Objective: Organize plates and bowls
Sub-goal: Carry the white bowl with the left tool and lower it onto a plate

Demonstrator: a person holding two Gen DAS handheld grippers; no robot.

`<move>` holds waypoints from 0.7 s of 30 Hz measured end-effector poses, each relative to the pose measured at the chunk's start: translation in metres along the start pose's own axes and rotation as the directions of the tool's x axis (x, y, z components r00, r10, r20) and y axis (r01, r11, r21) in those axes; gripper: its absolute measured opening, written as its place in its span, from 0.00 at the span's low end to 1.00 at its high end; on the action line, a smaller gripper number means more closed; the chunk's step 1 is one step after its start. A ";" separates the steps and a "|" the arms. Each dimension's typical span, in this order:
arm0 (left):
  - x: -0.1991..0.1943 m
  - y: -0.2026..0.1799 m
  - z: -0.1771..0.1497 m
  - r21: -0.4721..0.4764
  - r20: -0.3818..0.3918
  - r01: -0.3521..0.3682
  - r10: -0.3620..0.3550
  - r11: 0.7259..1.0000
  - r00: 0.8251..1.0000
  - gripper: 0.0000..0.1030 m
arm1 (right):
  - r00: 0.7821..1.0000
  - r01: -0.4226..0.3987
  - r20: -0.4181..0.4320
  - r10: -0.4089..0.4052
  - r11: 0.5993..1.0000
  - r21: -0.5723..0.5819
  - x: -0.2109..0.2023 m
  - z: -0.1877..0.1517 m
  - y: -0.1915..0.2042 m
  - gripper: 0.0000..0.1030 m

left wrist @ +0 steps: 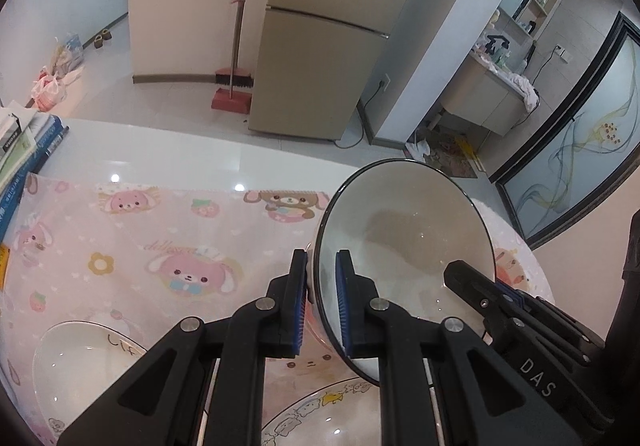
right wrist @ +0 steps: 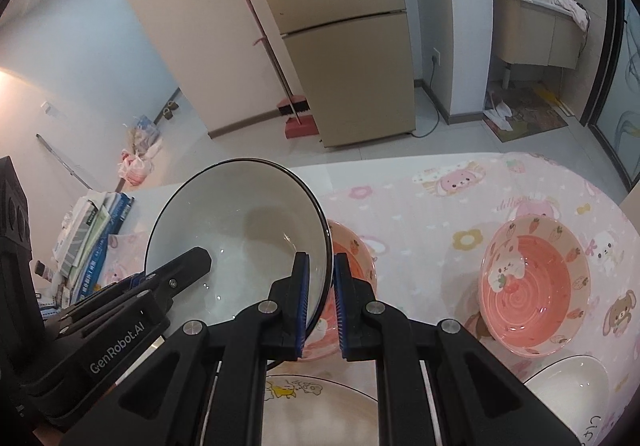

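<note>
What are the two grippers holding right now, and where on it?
Both hold one white black-rimmed bowl by its rim: left gripper on one side, right gripper on the opposite.

bowl between both tools, above plate

- Pink printed tablecloth: wide bare stretch ahead of left gripper, free passage.
- Directly below: cartoon plate, white bowl to its left.
- Book stack blocks the table's left edge.
- Right side: two pink bowls, bare cloth between them.
</note>
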State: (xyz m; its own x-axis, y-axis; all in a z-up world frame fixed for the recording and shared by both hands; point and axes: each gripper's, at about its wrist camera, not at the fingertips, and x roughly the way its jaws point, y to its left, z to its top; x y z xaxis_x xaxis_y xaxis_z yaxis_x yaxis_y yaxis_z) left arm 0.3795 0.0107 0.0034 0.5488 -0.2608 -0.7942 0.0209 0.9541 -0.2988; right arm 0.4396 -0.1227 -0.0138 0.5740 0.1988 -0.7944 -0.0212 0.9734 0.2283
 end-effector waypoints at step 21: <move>0.041 -0.016 -0.012 0.070 -0.066 0.002 0.002 0.998 0.998 0.12 | 0.994 0.079 -0.077 -0.077 0.996 0.032 0.032 -0.002 -0.025 0.13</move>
State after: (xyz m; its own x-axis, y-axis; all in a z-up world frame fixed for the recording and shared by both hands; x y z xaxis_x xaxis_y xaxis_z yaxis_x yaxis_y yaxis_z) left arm 0.3920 -0.0173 -0.0308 0.4925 -0.2678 -0.8281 0.0808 0.9614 -0.2629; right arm 0.4572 -0.1408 -0.0458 0.5094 0.1316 -0.8504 0.0508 0.9819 0.1824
